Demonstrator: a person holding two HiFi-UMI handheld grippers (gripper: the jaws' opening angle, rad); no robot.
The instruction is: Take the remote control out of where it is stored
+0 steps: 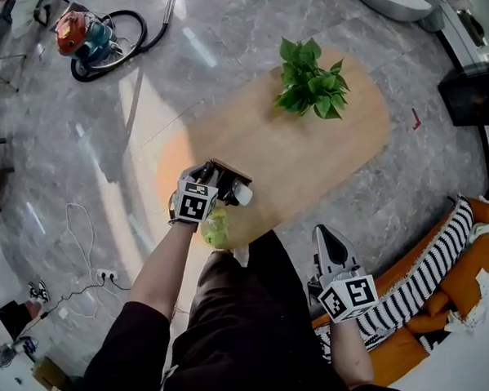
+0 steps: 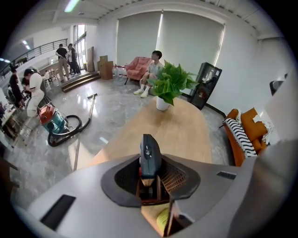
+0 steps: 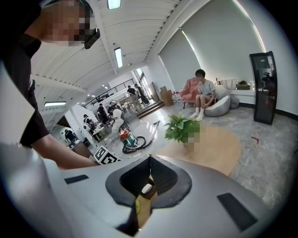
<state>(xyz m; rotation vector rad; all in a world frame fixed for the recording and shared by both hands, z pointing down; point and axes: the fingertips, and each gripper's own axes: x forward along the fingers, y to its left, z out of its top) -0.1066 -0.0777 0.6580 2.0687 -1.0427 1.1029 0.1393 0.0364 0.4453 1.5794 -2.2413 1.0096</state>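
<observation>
In the left gripper view a dark remote control [image 2: 150, 151] stands upright in a small wooden holder [image 2: 148, 194]. My left gripper [image 2: 150, 163] points steeply down over it, and its jaw tips close against the remote's two sides. In the head view the left gripper [image 1: 217, 180] is at the near edge of the oval wooden table [image 1: 308, 159], above the dark holder [image 1: 229, 172]. The remote is hidden there. My right gripper [image 1: 327, 234] hangs by my right leg, away from the table, shut with nothing between its jaws [image 3: 150, 158].
A potted green plant [image 1: 311, 85] stands at the table's far end. A yellow-green thing [image 1: 216, 229] lies under the holder. A vacuum cleaner [image 1: 85, 37] sits on the floor far left, with cables [image 1: 83, 240] nearer. An orange sofa with a striped cushion [image 1: 428, 271] is at the right.
</observation>
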